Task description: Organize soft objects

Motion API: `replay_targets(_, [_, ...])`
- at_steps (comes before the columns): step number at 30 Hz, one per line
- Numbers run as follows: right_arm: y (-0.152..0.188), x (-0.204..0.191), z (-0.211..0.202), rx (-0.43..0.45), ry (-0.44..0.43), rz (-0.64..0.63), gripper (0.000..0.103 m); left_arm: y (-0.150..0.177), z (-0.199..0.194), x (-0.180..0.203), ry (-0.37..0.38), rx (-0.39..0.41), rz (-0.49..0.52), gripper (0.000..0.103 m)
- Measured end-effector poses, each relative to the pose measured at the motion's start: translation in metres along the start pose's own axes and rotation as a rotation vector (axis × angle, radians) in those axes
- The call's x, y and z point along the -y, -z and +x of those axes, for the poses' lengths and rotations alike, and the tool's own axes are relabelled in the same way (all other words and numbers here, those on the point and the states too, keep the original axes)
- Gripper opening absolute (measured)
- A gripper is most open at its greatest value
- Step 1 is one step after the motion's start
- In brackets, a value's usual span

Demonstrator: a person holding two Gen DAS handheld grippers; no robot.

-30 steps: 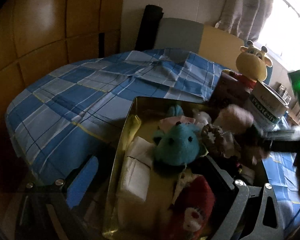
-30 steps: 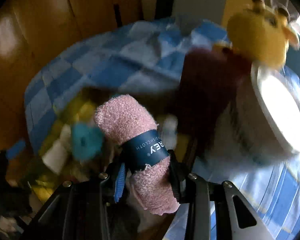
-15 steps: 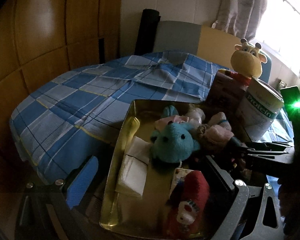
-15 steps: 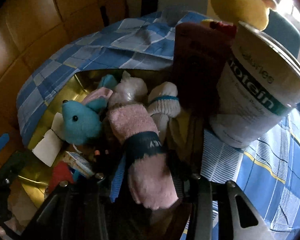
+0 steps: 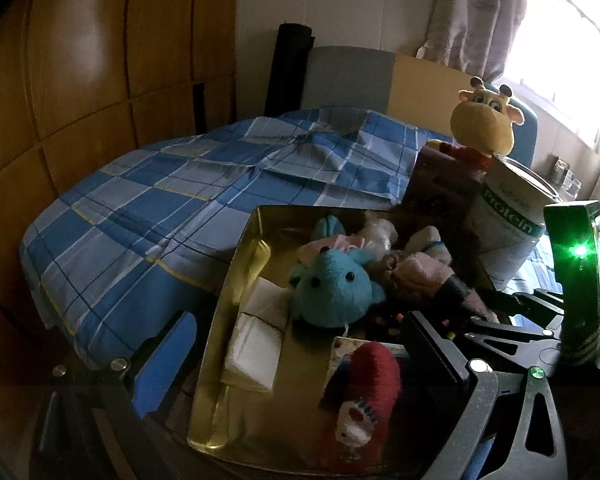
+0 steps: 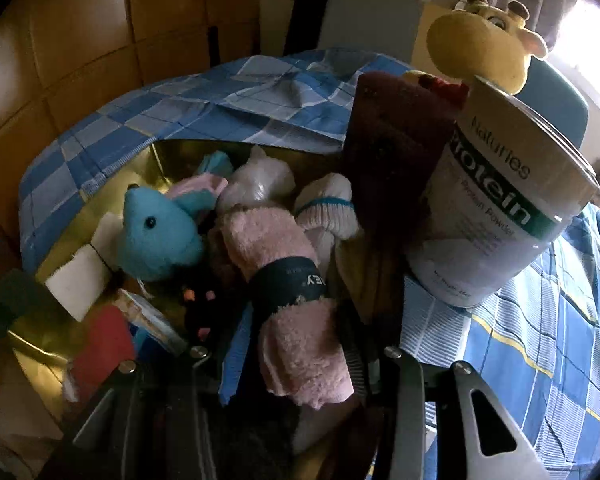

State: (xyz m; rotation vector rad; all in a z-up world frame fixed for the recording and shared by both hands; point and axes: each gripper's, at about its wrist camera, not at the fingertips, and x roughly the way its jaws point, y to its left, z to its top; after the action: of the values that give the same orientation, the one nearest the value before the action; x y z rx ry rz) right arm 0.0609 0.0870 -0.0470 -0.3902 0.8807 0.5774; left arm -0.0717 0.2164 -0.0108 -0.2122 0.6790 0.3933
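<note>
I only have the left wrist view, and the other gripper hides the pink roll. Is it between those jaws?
Observer: Yes, the pink roll lies between the right gripper jaws; I can't tell whether they press it.
Operator: Where is its far end?
Observer: In the tin, between the blue teddy and a white sock.
Operator: Anything on the roll?
Observer: A dark band with lettering wraps its middle.
</note>
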Motion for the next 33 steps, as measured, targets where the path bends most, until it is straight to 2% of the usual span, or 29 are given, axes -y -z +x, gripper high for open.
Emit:
replay_targets(8, [0.004, 0.004, -0.013, 0.033, -0.014, 0.031, 0.043, 0.001, -0.004, 0.009, 0.003, 0.004, 0.008, 0.103])
replay_targets(13, [0.010, 0.005, -0.034, 0.104, 0.001, 0.081, 0.055, 0.002, -0.009, 0.012, 0.008, 0.017, 0.005, 0.103])
replay_targets(20, [0.028, 0.010, -0.053, 0.150, 0.083, 0.160, 0.055, 0.004, -0.016, 0.020, -0.005, 0.035, 0.009, 0.103])
replay_targets(25, [0.037, 0.015, -0.057, 0.150, 0.104, 0.192, 0.055, 0.005, -0.018, 0.023, -0.048, 0.044, 0.011, 0.103])
replay_targets(33, [0.043, 0.012, -0.064, 0.167, 0.120, 0.179, 0.055, 0.007, -0.021, 0.025, -0.047, 0.048, 0.004, 0.103])
